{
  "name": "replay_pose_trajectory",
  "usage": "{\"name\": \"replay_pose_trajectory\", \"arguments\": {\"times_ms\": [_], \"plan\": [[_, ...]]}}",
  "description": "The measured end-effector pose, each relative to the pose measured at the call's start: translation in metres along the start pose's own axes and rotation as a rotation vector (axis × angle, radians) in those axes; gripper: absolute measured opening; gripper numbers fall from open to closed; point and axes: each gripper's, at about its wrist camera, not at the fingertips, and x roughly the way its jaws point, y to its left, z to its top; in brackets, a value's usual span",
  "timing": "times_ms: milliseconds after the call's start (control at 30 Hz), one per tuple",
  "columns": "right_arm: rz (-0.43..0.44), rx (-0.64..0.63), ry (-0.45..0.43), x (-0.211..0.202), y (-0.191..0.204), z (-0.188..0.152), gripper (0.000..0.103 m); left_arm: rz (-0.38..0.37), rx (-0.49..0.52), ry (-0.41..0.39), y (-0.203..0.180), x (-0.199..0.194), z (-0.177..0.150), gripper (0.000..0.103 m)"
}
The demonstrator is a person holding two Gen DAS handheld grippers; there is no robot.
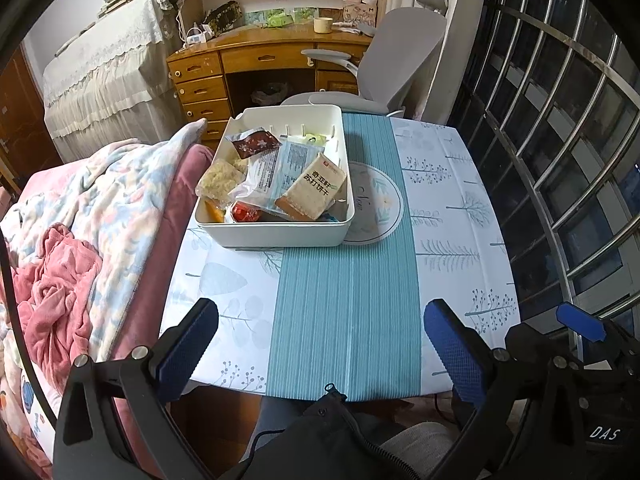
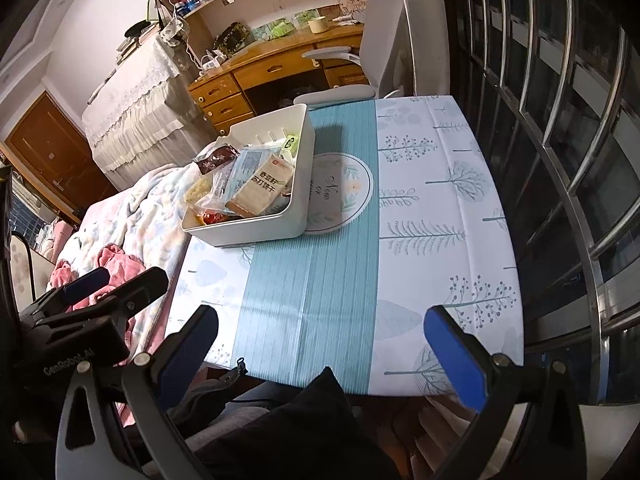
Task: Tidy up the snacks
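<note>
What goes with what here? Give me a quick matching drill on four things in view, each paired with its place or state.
Things:
1. bin
2. cracker pack
3. left gripper
4. maroon packet

Places or states:
A. at the far end of the bin
B. open, holding nothing, over the table's near edge
C. on the tablecloth, overlapping its round emblem
D. on top of the pile, against the bin's right wall

Pairs: 1-C, 2-D, 3-B, 4-A
</note>
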Motion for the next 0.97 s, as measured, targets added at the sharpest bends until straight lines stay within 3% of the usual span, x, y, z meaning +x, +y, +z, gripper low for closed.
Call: {"name": "replay_pose_trajectory", "arguments": {"times_ms": [967], "plan": [[-0.039,0.021,0.088,0.015,-0.011,-0.002,0.103,-0.013,-0.009,0.061,-0.002,0.015,-0.002,0.102]]}}
